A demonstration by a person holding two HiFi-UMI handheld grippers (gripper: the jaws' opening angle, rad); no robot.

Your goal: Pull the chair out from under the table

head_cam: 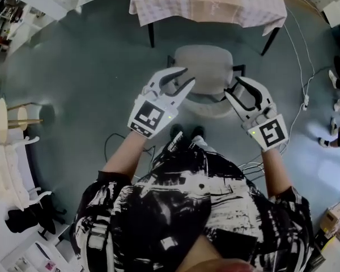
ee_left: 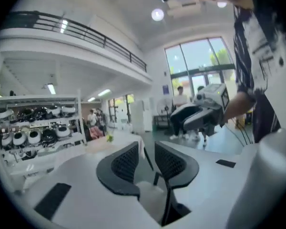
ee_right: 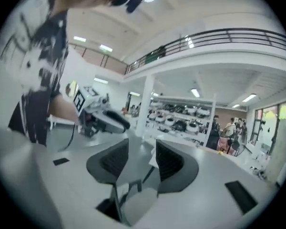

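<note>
- Task thing: grey padded chair with a dark frame (head_cam: 201,67) stands on the person's side of the table with the pink checked cloth (head_cam: 215,4). Its seat shows clear of the cloth's edge, with only a small gap of floor between them.
- Left gripper (head_cam: 186,77): white two-jaw tool held up over the chair's near-left side, on the near side of the table. It touches nothing.
- In the left gripper view its dark ribbed jaws (ee_left: 148,156) stand a narrow gap apart with nothing between them.
- Right gripper (head_cam: 233,86): held up over the chair's near-right side, about as far from the table as the left one.
- In the right gripper view its jaws (ee_right: 142,149) stand a little apart and hold nothing.
- Both gripper views look out level across the room, not down at the chair.
- Step, my judgement: the chair looks largely out already and neither tool is on it. This is a hands-off pause, most likely the close of the pull.
- Next move, if more clearance from the table is wanted: lower both grippers to the seat or frame, open the jaws wider, clamp, and draw straight back from the table.
</note>
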